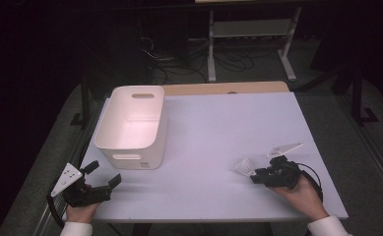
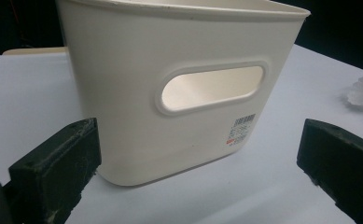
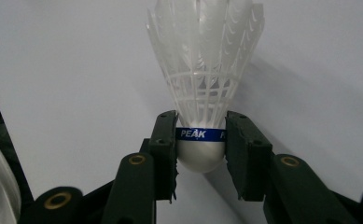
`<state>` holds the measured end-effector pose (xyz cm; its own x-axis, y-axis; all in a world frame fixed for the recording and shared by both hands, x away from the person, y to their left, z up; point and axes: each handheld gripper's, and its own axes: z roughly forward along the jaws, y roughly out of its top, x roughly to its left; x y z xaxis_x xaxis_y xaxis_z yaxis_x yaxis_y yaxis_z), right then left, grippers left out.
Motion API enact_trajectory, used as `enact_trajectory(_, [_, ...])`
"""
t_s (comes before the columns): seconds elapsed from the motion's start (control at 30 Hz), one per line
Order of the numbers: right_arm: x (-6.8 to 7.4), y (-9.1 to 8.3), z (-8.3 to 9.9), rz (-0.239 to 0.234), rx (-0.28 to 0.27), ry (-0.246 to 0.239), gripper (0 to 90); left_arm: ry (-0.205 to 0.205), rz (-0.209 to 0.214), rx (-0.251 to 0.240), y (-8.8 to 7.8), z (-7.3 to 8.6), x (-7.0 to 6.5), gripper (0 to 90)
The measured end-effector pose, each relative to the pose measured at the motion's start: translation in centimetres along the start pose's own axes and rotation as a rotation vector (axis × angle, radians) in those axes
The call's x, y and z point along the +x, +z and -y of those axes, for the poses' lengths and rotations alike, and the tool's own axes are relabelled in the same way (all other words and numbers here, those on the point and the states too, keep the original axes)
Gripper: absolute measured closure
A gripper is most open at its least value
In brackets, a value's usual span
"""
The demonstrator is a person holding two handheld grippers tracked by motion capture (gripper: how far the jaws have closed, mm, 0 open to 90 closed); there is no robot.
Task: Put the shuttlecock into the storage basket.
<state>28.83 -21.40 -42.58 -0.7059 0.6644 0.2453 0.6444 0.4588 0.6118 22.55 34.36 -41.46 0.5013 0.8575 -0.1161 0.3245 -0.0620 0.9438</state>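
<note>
So the risky bit here is the grip on the shuttlecock [image 3: 202, 93]. The right gripper [image 3: 201, 144] has its jaws closed on the rounded cork base, right at the blue band, and that's a small curved surface between two flat pads. My guess is that if the hand swings quickly or squeezes unevenly, the cork could squirt out or twist, and the light feather skirt would make it tumble somewhere random. Too much squeeze higher up would crush the skirt instead.

Pose-wise, nearest the person: in the high view the right hand [image 1: 304, 189] rests low at the near right part of the table [image 1: 218, 128], gripper pointing left with the shuttlecock [image 1: 244, 166] sticking out ahead of it, down at the tabletop. The left gripper [image 1: 103, 174] sits at the near left corner, jaws spread wide and holding nothing, aimed at the white bin [image 1: 132, 125] just beyond it.

If the bin is where it's headed, it's well apart from the shuttlecock, so that's a long sideways carry. The bin [image 2: 179, 88] is light and nothing's bracing it, so it might slide if clipped
</note>
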Motion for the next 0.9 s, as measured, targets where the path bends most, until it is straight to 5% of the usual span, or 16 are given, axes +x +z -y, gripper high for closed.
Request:
enact_trajectory(0.5, [1.1,-0.6,-2.6,0.001,-0.014,-0.059,63.8,-0.006,-0.002,-0.004,0.0,0.0,0.0,0.0])
enact_trajectory(0.9, [1.4,-1.0,-4.1,-0.008,-0.032,-0.054,63.8,-0.006,-0.002,-0.004,0.0,0.0,0.0,0.0])
